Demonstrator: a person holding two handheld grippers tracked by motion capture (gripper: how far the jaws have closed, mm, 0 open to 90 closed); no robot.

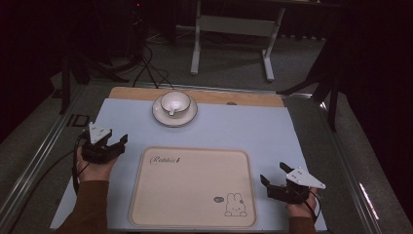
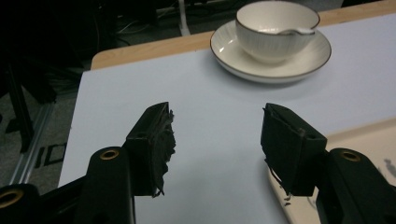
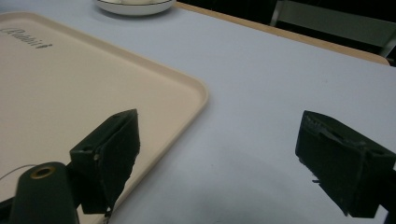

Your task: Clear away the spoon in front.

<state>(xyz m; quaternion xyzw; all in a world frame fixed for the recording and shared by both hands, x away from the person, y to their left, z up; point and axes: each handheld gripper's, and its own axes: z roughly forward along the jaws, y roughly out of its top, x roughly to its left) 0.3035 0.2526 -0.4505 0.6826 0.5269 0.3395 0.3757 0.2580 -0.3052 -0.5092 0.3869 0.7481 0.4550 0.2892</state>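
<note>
My left gripper [image 1: 117,144] hangs over the pale blue mat [image 1: 253,126], jaws wide apart, nothing between them. The pads [image 2: 161,140] are black, one frayed and ragged at its edge. It points toward the cup [image 1: 175,101], which sits well ahead on its saucer [image 1: 174,110] near the far edge of the mat. The cup is white, ribbed, glossy, with a thin dark rim; the saucer is round with the same ribbing and rim. Something pale lies across the cup's mouth (can't tell what).

My right gripper [image 1: 273,176] is at the near right, jaws apart too and empty, just beside the right edge of the tray [image 1: 192,187]. The tray is cream, smooth, a rounded rectangle with a raised lip, printed script in one corner and a rabbit drawing in another. It lies between my two hands. A wood strip [image 1: 243,97] borders the mat's far side. Nothing stands between the left gripper and the cup.

My left forearm wears a brown sleeve [image 1: 90,204], and the hand [image 1: 95,165] grips from behind.
</note>
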